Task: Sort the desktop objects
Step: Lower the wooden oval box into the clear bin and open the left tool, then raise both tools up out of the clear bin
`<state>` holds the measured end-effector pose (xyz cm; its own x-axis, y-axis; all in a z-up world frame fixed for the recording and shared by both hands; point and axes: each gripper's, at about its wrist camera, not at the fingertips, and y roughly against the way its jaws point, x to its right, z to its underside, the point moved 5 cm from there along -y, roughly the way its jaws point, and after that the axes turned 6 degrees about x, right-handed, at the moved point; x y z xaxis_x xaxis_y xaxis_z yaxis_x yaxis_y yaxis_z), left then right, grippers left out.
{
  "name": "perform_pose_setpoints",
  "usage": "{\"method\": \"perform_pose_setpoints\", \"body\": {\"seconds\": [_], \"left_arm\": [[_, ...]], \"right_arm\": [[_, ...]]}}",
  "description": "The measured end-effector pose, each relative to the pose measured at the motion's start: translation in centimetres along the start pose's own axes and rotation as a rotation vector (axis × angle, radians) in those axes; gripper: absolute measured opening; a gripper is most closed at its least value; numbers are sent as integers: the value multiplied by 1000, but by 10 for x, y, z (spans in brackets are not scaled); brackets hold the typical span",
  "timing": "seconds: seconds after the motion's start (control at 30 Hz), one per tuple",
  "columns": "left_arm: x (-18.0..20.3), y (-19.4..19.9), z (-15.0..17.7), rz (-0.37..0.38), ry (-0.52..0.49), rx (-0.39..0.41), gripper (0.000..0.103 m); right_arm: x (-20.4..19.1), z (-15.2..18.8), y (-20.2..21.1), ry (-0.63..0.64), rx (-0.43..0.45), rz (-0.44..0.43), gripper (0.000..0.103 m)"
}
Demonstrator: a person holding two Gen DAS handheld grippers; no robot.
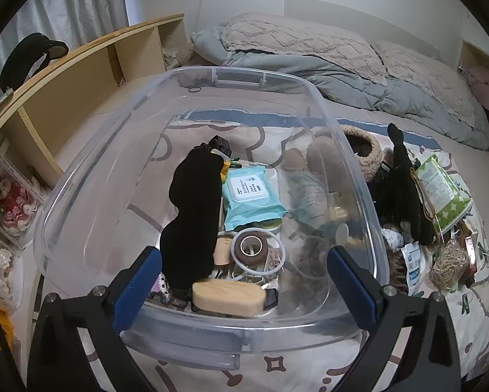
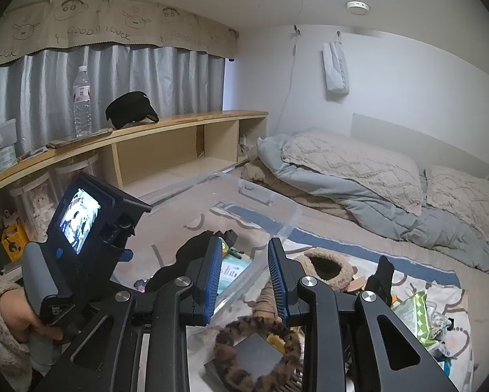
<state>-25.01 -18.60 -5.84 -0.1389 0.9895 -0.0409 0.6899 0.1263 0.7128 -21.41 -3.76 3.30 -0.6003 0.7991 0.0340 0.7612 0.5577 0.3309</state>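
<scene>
The left tongs (image 1: 244, 281) are standing spread wide over the near rim of the clear bin (image 1: 368, 196), with nothing between the pads. The right tongs (image 2: 244, 274) are hanging partly closed with an empty gap, pinching nothing, above a brown scrunchie (image 2: 254, 352) lying on a dark box (image 2: 244, 359). Inside the bin, going from near to far, are lying a wooden block (image 1: 228, 297), a tape roll (image 1: 249, 246), a black cloth (image 1: 192, 215) at 9 o'clock and a blue wipes pack (image 1: 251, 196). Unsorted things are waiting on the bed (image 1: 326, 98) at 3 o'clock of the bin: a black sock (image 1: 401, 183), a green pack (image 1: 440, 189), a twine bundle (image 1: 447, 261) and a fuzzy slipper (image 1: 365, 150). As a judgement, the risk is that the spread tongs, coming down, are knocking the bin's rim or catching the loose cloth, dragging it out. The right tongs could be snagging the scrunchie together with the box beneath it. The bin wall is blurring what lies behind it at 2 o'clock, and the small things under the tape are too jumbled to name.
</scene>
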Motion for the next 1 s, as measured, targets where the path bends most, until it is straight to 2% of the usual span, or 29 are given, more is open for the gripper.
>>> {"method": "perform_pose_setpoints", "body": {"seconds": [0.6, 1.0], "left_arm": [[0, 9, -4, 7, 15, 39, 102], [-5, 45, -23, 48, 102, 216, 102]], "right_arm": [[2, 3, -3, -10, -5, -21, 28], [23, 8, 3, -36, 17, -16, 28]]}}
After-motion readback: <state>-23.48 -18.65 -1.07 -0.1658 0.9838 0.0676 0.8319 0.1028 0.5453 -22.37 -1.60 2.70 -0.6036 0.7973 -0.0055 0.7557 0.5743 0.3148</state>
